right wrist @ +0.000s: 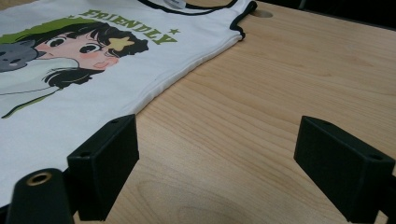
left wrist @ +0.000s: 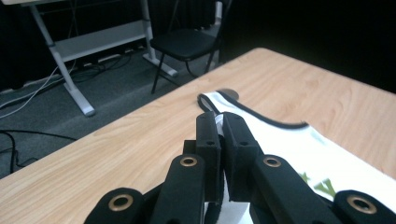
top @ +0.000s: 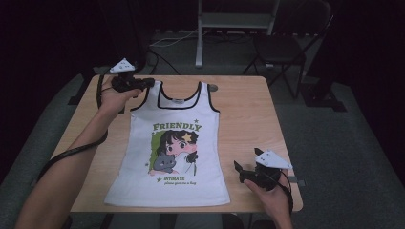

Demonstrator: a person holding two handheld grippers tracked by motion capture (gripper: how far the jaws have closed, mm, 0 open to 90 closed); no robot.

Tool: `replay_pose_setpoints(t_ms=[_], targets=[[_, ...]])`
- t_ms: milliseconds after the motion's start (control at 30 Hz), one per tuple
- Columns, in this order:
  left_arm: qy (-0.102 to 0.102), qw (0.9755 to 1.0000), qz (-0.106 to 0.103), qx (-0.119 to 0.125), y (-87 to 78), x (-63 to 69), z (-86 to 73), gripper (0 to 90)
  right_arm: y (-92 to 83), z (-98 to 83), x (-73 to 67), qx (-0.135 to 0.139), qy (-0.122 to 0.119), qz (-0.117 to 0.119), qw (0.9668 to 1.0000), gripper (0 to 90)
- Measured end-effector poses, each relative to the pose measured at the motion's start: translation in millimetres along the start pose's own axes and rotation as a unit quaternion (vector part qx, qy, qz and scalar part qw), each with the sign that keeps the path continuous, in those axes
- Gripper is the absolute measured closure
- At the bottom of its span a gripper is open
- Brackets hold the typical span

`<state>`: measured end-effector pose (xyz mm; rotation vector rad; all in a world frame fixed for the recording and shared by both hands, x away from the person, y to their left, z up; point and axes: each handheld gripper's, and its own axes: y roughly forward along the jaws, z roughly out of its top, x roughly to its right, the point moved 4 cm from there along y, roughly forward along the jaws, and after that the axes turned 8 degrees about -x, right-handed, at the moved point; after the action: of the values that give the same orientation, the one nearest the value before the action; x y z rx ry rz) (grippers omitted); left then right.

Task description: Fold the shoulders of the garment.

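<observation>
A white tank top with black trim and a "FRIENDLY" cartoon print lies flat on the wooden table, neck toward the far edge. My left gripper is at the top's far left shoulder strap, shut on it; in the left gripper view white cloth is pinched between the closed jaws of the left gripper. My right gripper rests near the table's front right, just right of the top's hem, and is open. In the right gripper view the right gripper holds nothing, with the top off to the left.
A round grommet sits in the table by the top's right strap. Behind the table stand a dark folding chair and a grey metal stand, with cables on the floor. Bare wood lies right of the top.
</observation>
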<state>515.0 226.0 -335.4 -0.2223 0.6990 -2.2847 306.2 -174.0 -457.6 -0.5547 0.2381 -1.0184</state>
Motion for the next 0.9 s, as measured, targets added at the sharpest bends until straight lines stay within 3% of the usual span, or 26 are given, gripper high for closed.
replay_pose_setpoints(t_ms=[667, 900], targets=[[0.019, 0.9968, -0.069, -0.036, -5.5, 58.8, -79.8, 86.1, 0.6, -0.1, -1.0, -0.005, 0.001, -0.002, 1.0, 13.3], [0.027, 0.9953, -0.075, -0.056, -2.8, 66.6, -99.5, 86.1, 0.5, -0.1, -1.1, -0.004, 0.0, -0.003, 1.0, 13.2]])
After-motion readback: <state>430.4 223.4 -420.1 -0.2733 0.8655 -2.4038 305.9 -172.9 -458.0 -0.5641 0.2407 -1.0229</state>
